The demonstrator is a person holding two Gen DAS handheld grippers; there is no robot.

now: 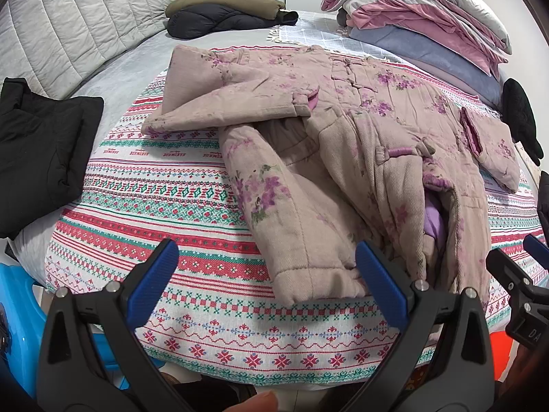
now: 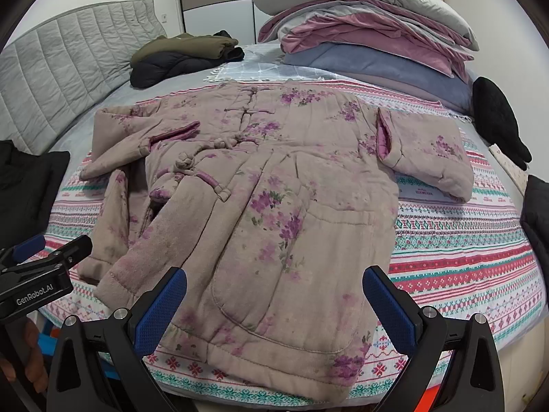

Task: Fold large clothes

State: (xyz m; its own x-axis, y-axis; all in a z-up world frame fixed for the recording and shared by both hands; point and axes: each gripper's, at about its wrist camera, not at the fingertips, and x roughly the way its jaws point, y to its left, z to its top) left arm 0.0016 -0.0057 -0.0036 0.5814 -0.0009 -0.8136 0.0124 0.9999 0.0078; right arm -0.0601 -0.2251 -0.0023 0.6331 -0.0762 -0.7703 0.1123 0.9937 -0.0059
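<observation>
A padded beige jacket with purple flowers (image 1: 343, 144) lies front up on a patterned blanket (image 1: 164, 206) on the bed. In the right wrist view the jacket (image 2: 274, 199) spreads across the middle, its left sleeve folded over the chest, its right sleeve (image 2: 429, 151) stretched out. My left gripper (image 1: 266, 261) is open and empty, just before the jacket's lower left hem. My right gripper (image 2: 274, 288) is open and empty over the jacket's lower hem; it also shows in the left wrist view (image 1: 514, 274). The left gripper shows at the left edge of the right wrist view (image 2: 51, 250).
Folded dark and olive jackets (image 2: 182, 55) lie at the back. A pile of quilts and pillows (image 2: 370, 34) stands at the back right. Black garments lie at the left (image 1: 37, 147) and right (image 2: 501, 120). A grey padded headboard (image 2: 68, 55) runs along the left.
</observation>
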